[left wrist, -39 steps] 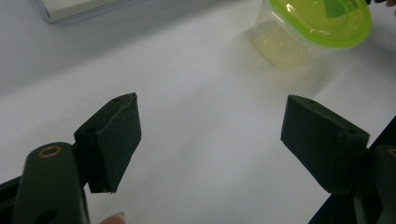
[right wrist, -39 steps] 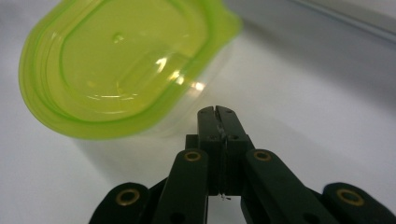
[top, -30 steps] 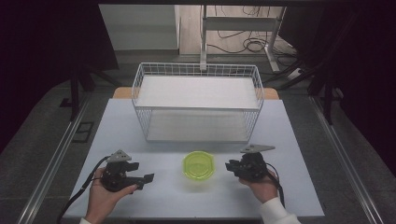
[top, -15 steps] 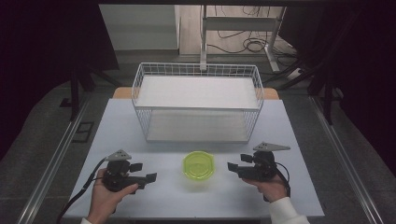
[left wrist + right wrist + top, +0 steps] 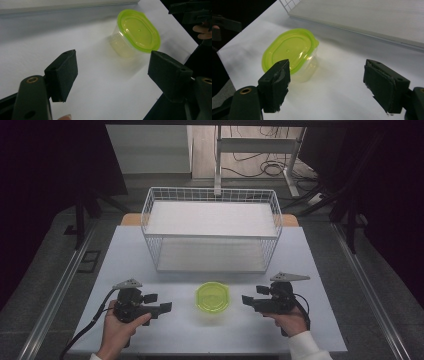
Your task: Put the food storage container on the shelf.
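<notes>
Small clear plastic tub with lime-green lid [image 5: 212, 297] sits lower centre on white table [image 5: 320, 270], between left tongs [image 5: 161, 309] and right tongs [image 5: 248, 302], both wide, empty, right's just opened, roughly equidistant.

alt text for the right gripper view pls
A clear plastic container with a lime-green lid stands on the white table, ahead of the open right gripper, nothing between its jaws. A wire basket stands behind.

A lab or test room: a bare white counter [image 5: 320, 270] stands among dark curtains [image 5: 50, 170], with loose floor cables [image 5: 260, 167] and a metal stand [image 5: 260, 150] at the far side.
</notes>
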The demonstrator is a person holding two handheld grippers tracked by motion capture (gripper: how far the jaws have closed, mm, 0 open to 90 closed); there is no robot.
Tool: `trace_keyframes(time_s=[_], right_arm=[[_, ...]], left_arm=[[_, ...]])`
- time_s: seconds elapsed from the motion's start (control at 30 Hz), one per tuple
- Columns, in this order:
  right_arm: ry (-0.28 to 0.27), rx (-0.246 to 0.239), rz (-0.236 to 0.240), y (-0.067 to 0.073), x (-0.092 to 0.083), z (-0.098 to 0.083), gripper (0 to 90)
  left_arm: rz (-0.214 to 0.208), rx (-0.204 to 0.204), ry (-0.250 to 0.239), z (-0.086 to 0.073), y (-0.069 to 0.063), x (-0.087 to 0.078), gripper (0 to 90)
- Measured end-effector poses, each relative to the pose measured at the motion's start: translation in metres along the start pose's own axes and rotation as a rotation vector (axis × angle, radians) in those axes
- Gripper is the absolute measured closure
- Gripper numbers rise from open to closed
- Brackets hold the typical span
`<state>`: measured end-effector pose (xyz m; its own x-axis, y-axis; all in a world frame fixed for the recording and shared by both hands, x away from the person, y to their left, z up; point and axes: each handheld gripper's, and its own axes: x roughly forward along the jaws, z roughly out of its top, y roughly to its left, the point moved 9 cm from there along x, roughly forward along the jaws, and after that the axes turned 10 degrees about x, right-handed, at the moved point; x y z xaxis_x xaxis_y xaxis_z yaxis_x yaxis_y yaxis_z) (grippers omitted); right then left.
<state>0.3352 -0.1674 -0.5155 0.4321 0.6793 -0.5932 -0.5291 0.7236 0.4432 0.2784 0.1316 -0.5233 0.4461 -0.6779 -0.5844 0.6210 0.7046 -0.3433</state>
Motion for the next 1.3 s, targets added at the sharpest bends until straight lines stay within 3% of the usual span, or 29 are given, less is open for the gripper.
trace_keyframes(time_s=[0.2,0.27,0.3,0.43,0.57,0.7,0.77,1.0,1.3], right_arm=[[0.021,0.024,0.046,0.005,0.006,0.0,28.0],[0.031,0.04,0.063,0.007,0.01,0.0,30.7],[0.034,0.045,0.069,0.008,0.011,0.0,31.7],[0.058,0.079,0.101,0.012,0.018,0.002,35.4],[0.076,0.107,0.115,0.012,0.024,0.003,39.6],[0.106,0.129,0.122,0.013,0.033,0.001,43.2],[0.121,0.14,0.129,0.014,0.038,0.001,45.3],[0.134,0.175,0.137,0.015,0.049,0.003,48.2],[0.15,0.2,0.133,0.013,0.059,0.001,53.0]], left_arm=[[-0.07,-0.072,-0.015,0.006,-0.003,0.011,25.9],[-0.067,-0.072,0.0,0.006,-0.002,0.015,26.9],[-0.047,-0.049,0.018,0.006,-0.002,0.018,26.9],[-0.08,-0.031,0.045,0.01,-0.013,0.031,28.2],[-0.102,-0.053,0.058,0.013,-0.014,0.041,33.1],[-0.13,-0.099,0.068,0.017,-0.016,0.051,36.6],[-0.168,-0.153,0.057,0.02,-0.016,0.056,39.1],[-0.231,-0.216,0.062,0.02,-0.016,0.067,44.0],[-0.26,-0.263,0.072,0.017,-0.013,0.081,51.9]])
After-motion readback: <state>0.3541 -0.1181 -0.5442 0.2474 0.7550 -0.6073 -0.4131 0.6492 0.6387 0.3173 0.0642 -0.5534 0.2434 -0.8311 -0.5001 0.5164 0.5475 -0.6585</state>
